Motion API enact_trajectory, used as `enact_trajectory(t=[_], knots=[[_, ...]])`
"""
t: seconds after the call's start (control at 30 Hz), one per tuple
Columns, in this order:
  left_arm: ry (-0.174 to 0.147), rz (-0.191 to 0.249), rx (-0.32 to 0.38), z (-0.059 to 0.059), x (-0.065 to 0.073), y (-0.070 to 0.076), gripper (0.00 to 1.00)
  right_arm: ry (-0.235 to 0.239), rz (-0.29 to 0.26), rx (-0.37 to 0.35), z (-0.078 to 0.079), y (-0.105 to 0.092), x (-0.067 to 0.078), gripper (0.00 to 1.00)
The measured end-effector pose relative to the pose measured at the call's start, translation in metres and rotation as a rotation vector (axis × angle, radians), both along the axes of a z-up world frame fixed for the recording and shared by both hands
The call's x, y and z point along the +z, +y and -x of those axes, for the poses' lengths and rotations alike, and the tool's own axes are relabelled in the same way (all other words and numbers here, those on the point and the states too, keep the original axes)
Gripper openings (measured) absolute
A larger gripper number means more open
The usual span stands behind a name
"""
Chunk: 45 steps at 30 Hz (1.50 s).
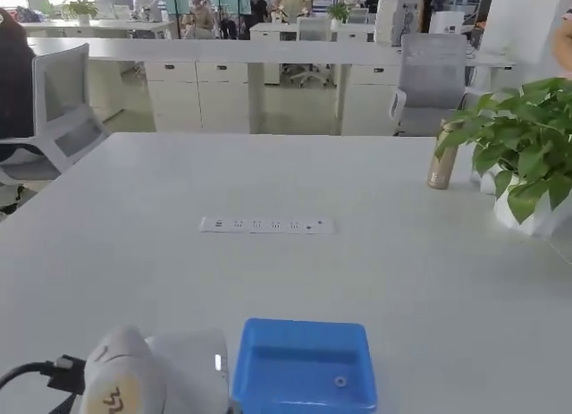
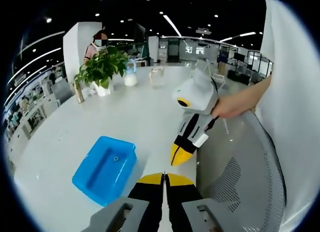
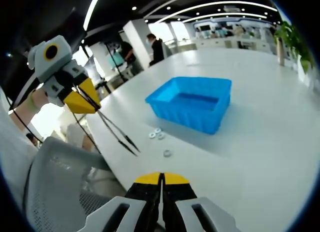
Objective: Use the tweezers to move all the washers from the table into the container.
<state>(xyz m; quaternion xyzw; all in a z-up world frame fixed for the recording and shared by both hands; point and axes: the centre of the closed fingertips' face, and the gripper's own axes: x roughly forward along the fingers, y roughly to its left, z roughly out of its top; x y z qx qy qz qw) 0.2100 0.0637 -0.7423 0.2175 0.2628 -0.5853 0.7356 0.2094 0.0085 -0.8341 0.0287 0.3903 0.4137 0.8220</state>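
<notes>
Inside the blue container (image 1: pixel 304 328) lies one washer (image 1: pixel 340 381), while three washers (image 3: pixel 161 136) wait on the counter (image 3: pixel 260 142) just beside it; my left tool (image 3: pixel 87 105) is clenched on the tweezers (image 3: pixel 122 137), and my right tool (image 3: pixel 161 181) is closed on nothing.

No readable text, numbers or brand names anywhere; closest is an orange zigzag logo (image 1: pixel 113 399) on the white shell of a gripper (image 1: pixel 156 371) in the head view, not legible as letters. Power strip (image 1: pixel 266 224) has small dark marks by its sockets; too small to read.
</notes>
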Motion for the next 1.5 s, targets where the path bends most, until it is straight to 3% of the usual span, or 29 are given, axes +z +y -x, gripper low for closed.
enact_trajectory(t=[0.1,0.17,0.4,0.67,0.7,0.8,0.87,1.0,1.07,1.17,1.2,1.33,1.37,1.4,1.5], knots=[[0.012,-0.023,-0.035,0.003,-0.004,0.000,0.00,-0.005,-0.004,-0.008,-0.002,-0.001,0.001,0.00],[-0.011,-0.034,-0.072,0.004,-0.005,0.000,0.00,-0.007,-0.007,-0.010,-0.002,-0.002,0.002,0.00],[-0.028,-0.068,-0.123,0.009,-0.007,0.003,0.00,-0.014,-0.011,0.020,0.001,0.003,0.003,0.00],[-0.052,-0.025,-0.170,0.016,0.009,-0.002,0.00,-0.033,-0.047,0.060,0.003,0.012,0.011,0.00],[-0.053,-0.023,-0.176,0.016,0.010,-0.002,0.00,-0.041,-0.045,0.069,0.004,0.015,0.014,0.04],[-0.056,-0.021,-0.195,0.017,0.011,-0.002,0.00,-0.109,-0.113,0.163,0.011,0.036,0.031,0.12],[-0.068,-0.035,-0.209,0.016,0.011,-0.001,0.00,-0.148,-0.127,0.219,0.017,0.046,0.040,0.14],[-0.074,-0.021,-0.254,0.022,0.018,-0.005,0.00,-0.255,-0.101,0.363,0.033,0.066,0.053,0.21],[-0.065,-0.011,-0.264,0.025,0.022,-0.008,0.00,-0.256,-0.091,0.398,0.033,0.071,0.049,0.24],[-0.058,-0.016,-0.287,0.027,0.025,-0.010,0.00,-0.335,-0.002,0.452,0.024,0.075,0.045,0.23],[-0.060,-0.018,-0.293,0.027,0.027,-0.011,0.00,-0.346,0.012,0.456,0.019,0.076,0.044,0.22],[-0.070,-0.009,-0.292,0.026,0.030,-0.012,0.00,-0.337,-0.031,0.469,0.013,0.081,0.048,0.13],[-0.074,-0.007,-0.289,0.025,0.030,-0.012,0.00,-0.353,-0.022,0.485,0.013,0.080,0.049,0.07],[-0.092,-0.009,-0.278,0.022,0.031,-0.011,0.00,-0.360,-0.001,0.487,0.011,0.080,0.047,0.08],[-0.081,-0.014,-0.267,0.020,0.029,-0.009,0.00,-0.382,0.021,0.515,0.007,0.080,0.044,0.08]])
